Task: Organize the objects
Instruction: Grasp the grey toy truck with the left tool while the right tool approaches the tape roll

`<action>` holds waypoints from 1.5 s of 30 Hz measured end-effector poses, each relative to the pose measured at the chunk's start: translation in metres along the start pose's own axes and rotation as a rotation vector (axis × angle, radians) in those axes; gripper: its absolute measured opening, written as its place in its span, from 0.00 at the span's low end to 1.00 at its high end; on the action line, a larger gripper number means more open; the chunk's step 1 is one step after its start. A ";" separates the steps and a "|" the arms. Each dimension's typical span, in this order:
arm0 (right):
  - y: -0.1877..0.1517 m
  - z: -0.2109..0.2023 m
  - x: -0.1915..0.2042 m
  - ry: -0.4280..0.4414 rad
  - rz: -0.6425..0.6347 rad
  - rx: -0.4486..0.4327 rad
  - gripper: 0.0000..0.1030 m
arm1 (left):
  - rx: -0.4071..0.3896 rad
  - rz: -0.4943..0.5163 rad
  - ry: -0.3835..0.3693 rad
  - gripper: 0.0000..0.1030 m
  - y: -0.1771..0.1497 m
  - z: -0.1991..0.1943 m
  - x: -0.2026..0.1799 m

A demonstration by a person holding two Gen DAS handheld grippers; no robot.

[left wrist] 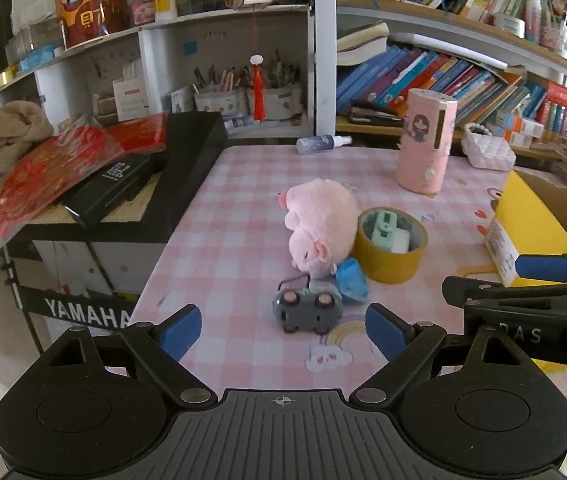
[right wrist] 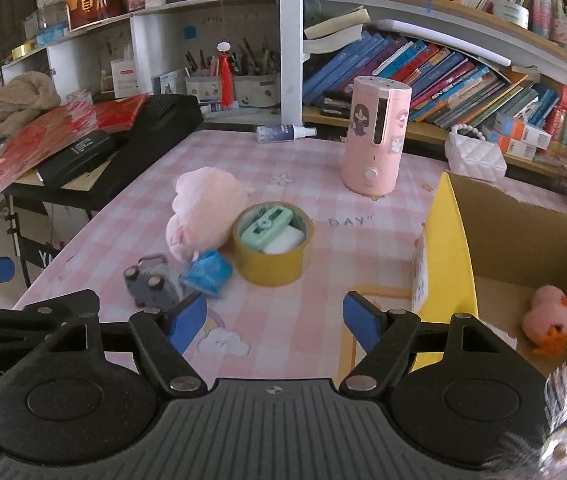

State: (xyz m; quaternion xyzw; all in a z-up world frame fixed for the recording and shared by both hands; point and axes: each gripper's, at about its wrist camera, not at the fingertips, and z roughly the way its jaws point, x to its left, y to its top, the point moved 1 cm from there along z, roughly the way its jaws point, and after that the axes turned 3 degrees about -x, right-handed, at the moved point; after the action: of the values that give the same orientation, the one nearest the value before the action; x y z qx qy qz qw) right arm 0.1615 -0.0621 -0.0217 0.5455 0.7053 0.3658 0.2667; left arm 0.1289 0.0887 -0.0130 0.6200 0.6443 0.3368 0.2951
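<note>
Left wrist view shows our left claw (left wrist: 283,330) spread wide with nothing between its pads, hovering low in the frame just short of the grey toy car (left wrist: 307,310); right wrist view shows our right claw (right wrist: 275,320) spread too and empty, over bare cloth. We judge we are between picks: a pink chick toy (right wrist: 549,320) already lies in the cardboard box (right wrist: 455,240) at right, while the car, a blue packet (right wrist: 205,274), the pink plush (right wrist: 203,212) and the tape roll (right wrist: 273,250) cluster mid-frame, touching. Next we must choose one piece and close on it cleanly; the car looks nearest. Our surface (left wrist: 243,200) wears pink check cloth; bookshelves (right wrist: 443,64) crowd the upper frame.
</note>
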 end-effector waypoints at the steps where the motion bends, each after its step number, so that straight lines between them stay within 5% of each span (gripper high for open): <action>1: 0.002 0.004 -0.002 0.002 0.001 0.002 0.73 | 0.002 -0.001 0.003 0.89 0.002 0.004 -0.001; 23: 0.052 0.080 -0.033 0.037 0.087 0.042 0.72 | 0.112 0.039 0.000 0.87 0.023 0.072 -0.020; 33: 0.048 0.095 -0.034 0.060 0.076 0.089 0.72 | 0.223 0.063 -0.002 0.76 0.011 0.109 -0.022; 38: 0.046 0.097 -0.031 0.083 0.064 0.102 0.72 | 0.242 0.081 -0.023 0.62 0.009 0.121 -0.022; 45: 0.045 0.102 -0.027 0.094 0.067 0.125 0.75 | 0.216 0.026 -0.026 0.62 0.013 0.104 -0.011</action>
State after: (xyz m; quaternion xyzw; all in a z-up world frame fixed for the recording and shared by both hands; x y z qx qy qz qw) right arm 0.2734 -0.0592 -0.0457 0.5666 0.7200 0.3549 0.1862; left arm 0.2197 0.0851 -0.0653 0.6608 0.6647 0.2612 0.2307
